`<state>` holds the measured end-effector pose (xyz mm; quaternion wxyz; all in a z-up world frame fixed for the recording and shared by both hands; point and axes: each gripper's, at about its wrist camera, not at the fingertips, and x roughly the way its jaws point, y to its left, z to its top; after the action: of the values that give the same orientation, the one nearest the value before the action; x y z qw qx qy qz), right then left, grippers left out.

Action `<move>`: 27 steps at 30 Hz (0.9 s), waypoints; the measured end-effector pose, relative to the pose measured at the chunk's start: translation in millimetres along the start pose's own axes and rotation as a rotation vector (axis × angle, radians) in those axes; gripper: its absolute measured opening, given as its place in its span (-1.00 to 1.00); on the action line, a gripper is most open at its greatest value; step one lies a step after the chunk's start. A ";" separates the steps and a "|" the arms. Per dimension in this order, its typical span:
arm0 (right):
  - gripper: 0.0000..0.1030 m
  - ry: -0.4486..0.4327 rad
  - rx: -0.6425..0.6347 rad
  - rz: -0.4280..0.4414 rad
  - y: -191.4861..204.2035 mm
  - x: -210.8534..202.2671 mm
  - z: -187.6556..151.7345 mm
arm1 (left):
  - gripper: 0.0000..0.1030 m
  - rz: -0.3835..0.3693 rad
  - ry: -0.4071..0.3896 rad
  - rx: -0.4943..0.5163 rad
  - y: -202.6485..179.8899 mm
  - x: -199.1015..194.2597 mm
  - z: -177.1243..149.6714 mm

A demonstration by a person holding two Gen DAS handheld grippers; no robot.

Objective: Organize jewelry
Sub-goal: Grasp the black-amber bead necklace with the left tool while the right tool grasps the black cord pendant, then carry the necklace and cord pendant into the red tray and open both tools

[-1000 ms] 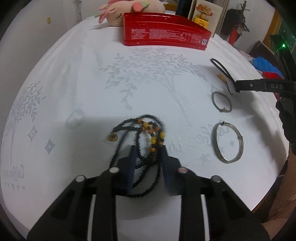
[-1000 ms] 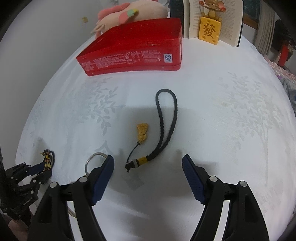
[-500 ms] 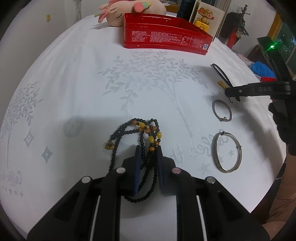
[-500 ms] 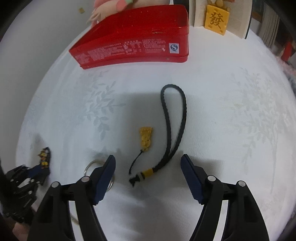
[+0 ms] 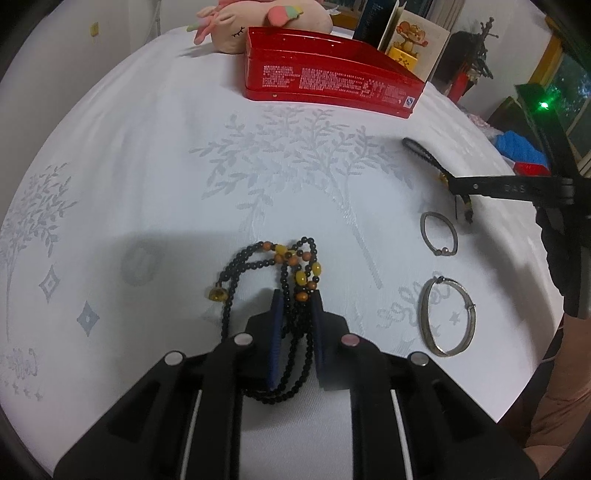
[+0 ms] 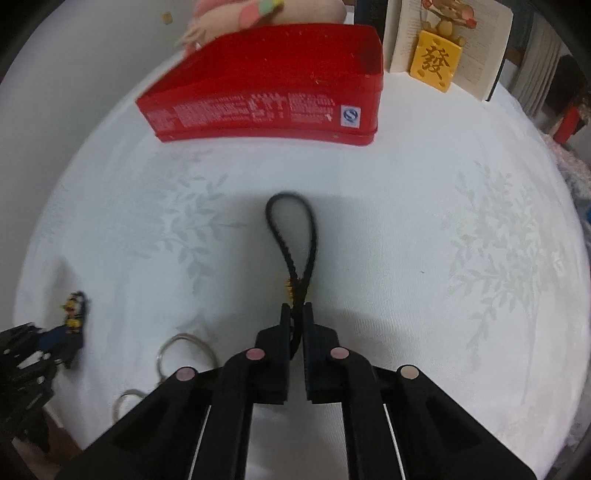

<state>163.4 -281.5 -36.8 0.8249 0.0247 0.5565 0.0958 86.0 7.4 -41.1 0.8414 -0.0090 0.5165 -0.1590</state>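
Observation:
A black bead necklace [image 5: 291,280] with orange and yellow beads lies bunched on the white tablecloth [image 5: 184,184]. My left gripper [image 5: 297,299] is shut on its strands. In the right wrist view my right gripper [image 6: 294,310] is shut on a black braided cord [image 6: 291,229] with a small gold charm, whose loop stretches away toward the red tin [image 6: 269,85]. The left wrist view shows that gripper from the side at the cord [image 5: 421,151]. The red tin [image 5: 325,70] is open at the far side of the table.
Two silver bangles [image 5: 439,234] [image 5: 448,317] lie to the right of the necklace, near the table's right edge. A pink plush toy [image 5: 266,18], an open book [image 6: 458,40] and a yellow figurine [image 6: 436,59] stand behind the tin. A forearm shows at the lower right.
My right gripper went from wide open to shut on the cord, pulling its loop narrow. The left gripper closed further on the necklace strands.

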 end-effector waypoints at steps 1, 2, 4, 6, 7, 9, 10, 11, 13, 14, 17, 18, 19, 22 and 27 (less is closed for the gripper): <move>-0.94 -0.010 0.007 0.012 -3.2 -3.6 -1.0 | -0.76 -0.007 -0.004 -0.003 0.1 -1.2 1.5; -0.94 -0.022 0.014 0.032 -6.7 -7.5 -1.8 | -0.78 -0.011 -0.008 -0.004 0.3 -2.3 2.9; -0.94 -0.039 0.024 0.069 -9.9 -13.2 -3.4 | -0.94 -0.021 -0.019 -0.005 -0.4 -5.5 6.6; -0.94 -0.058 0.033 0.097 -10.2 -21.9 -2.7 | -0.95 -0.030 -0.031 -0.005 -0.8 -10.0 9.9; -0.94 -0.067 0.033 0.108 -10.3 -26.0 -2.0 | -0.95 -0.030 -0.042 -0.003 -1.6 -12.9 12.6; -0.94 -0.087 0.038 0.134 -11.7 -36.6 0.4 | -0.95 -0.031 -0.055 -0.002 -2.7 -15.9 17.0; -0.94 -0.096 0.040 0.140 -11.1 -39.4 1.8 | -0.95 -0.032 -0.058 -0.002 -2.6 -16.9 18.7; -0.94 -0.108 0.043 0.149 -12.7 -43.7 3.1 | -0.95 -0.034 -0.063 -0.003 -2.4 -18.4 21.2; -0.94 -0.129 0.050 0.170 -16.1 -52.0 4.8 | -0.95 -0.035 -0.071 -0.005 -2.4 -20.9 23.9; -0.94 -0.143 0.052 0.183 -16.9 -57.2 6.5 | -0.95 -0.038 -0.077 -0.006 -2.2 -22.9 25.8; -0.94 -0.176 0.051 0.203 -17.0 -69.9 12.5 | -0.95 -0.047 -0.096 -0.006 -3.3 -29.6 30.6; -0.94 -0.184 0.048 0.207 -16.9 -73.2 13.4 | -0.95 -0.052 -0.104 -0.005 -4.0 -32.4 32.7; -0.94 -0.199 0.045 0.216 -16.1 -79.1 15.6 | -0.95 -0.055 -0.114 -0.003 -5.1 -35.8 35.5; -0.94 -0.223 0.036 0.220 -14.7 -89.9 19.9 | -0.95 -0.053 -0.140 0.004 -7.0 -43.0 43.8; -0.94 -0.241 0.033 0.221 -12.0 -98.5 33.4 | -0.95 -0.066 -0.173 0.023 -14.1 -53.9 62.0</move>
<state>160.1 -309.4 64.2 0.8698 0.1105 0.4487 0.1730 114.0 -0.3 37.0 0.8773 -0.0302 0.4393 -0.1911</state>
